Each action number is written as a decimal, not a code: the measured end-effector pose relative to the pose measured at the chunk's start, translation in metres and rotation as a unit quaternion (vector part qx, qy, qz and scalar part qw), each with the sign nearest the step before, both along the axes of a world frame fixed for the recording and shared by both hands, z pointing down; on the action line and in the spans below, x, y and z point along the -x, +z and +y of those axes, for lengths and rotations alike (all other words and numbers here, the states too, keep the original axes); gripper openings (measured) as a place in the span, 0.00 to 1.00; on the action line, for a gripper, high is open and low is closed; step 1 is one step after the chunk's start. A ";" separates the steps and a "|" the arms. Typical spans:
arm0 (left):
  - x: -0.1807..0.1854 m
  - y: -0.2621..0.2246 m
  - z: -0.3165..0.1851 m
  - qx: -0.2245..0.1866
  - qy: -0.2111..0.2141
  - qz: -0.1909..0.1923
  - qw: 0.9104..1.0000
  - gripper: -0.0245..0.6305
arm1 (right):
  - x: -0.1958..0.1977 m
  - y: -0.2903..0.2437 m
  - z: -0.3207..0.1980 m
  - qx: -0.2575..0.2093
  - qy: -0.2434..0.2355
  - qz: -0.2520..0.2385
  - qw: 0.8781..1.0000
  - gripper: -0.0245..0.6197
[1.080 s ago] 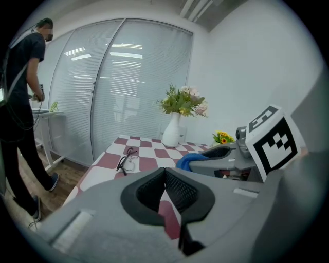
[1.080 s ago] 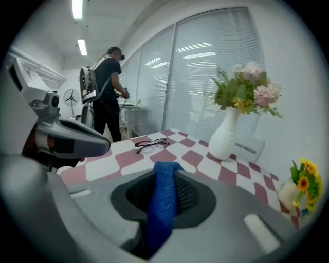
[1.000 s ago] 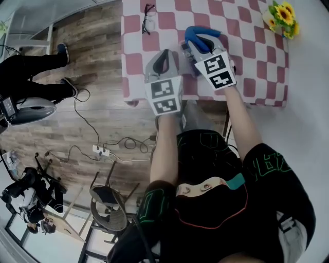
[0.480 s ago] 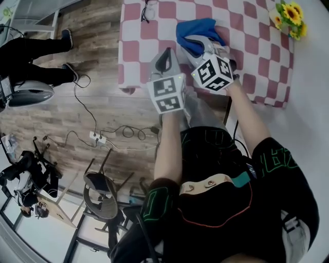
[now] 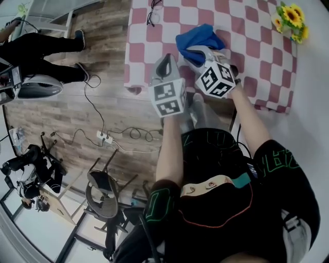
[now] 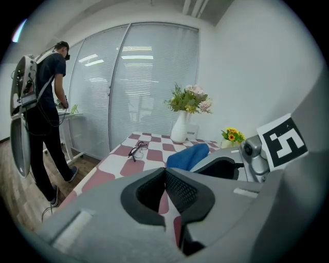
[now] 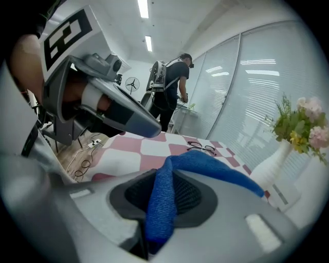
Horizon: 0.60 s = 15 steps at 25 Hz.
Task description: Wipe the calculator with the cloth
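Observation:
My right gripper (image 5: 194, 51) is shut on a blue cloth (image 5: 198, 36), which hangs over the red-and-white checked table (image 5: 257, 51). In the right gripper view the cloth (image 7: 163, 205) is pinched as a folded strip between the jaws of the right gripper (image 7: 159, 187) and trails off to the right. My left gripper (image 5: 165, 66) sits at the table's near edge, left of the right one, shut with nothing in it. Its pads (image 6: 177, 187) meet with no gap. I cannot see a calculator in any view.
Black-framed glasses (image 5: 154, 11) lie at the table's far left. Sunflowers (image 5: 289, 18) stand at the far right corner, and a white vase of flowers (image 6: 180, 128) stands at the back. A person (image 6: 43, 102) stands off to the left, with cables (image 5: 108, 136) on the wooden floor.
My right gripper has risen and turned with the blue cloth, so more of the cloth now shows above the table. The left gripper has barely moved.

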<state>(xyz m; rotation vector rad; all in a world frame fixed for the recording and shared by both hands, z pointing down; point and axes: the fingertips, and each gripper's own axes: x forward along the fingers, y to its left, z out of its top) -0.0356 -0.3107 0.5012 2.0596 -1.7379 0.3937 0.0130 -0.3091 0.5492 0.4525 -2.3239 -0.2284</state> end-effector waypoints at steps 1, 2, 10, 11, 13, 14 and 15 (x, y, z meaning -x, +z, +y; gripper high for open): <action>0.000 -0.001 0.000 -0.004 -0.001 -0.002 1.000 0.05 | -0.001 0.000 0.003 0.003 -0.004 -0.001 1.000 0.19; -0.001 -0.001 0.000 -0.004 -0.001 -0.003 1.000 0.05 | -0.001 0.000 0.006 0.006 -0.008 -0.001 1.000 0.19; -0.017 0.002 0.009 0.004 0.005 -0.002 1.000 0.05 | -0.009 0.004 0.034 0.025 -0.023 -0.001 0.999 0.17; -0.017 0.002 0.010 0.004 0.005 -0.001 1.000 0.05 | -0.010 0.003 0.036 0.027 -0.020 -0.003 0.999 0.16; -0.017 0.002 0.014 0.005 0.002 -0.001 1.000 0.05 | -0.013 0.002 0.042 0.031 -0.016 -0.005 0.999 0.15; -0.017 0.002 0.016 0.004 0.000 -0.001 1.000 0.05 | -0.014 0.002 0.045 0.034 -0.015 -0.007 0.999 0.14; -0.017 0.002 0.018 0.003 -0.002 -0.001 1.000 0.05 | -0.016 0.002 0.047 0.038 -0.013 -0.009 0.999 0.13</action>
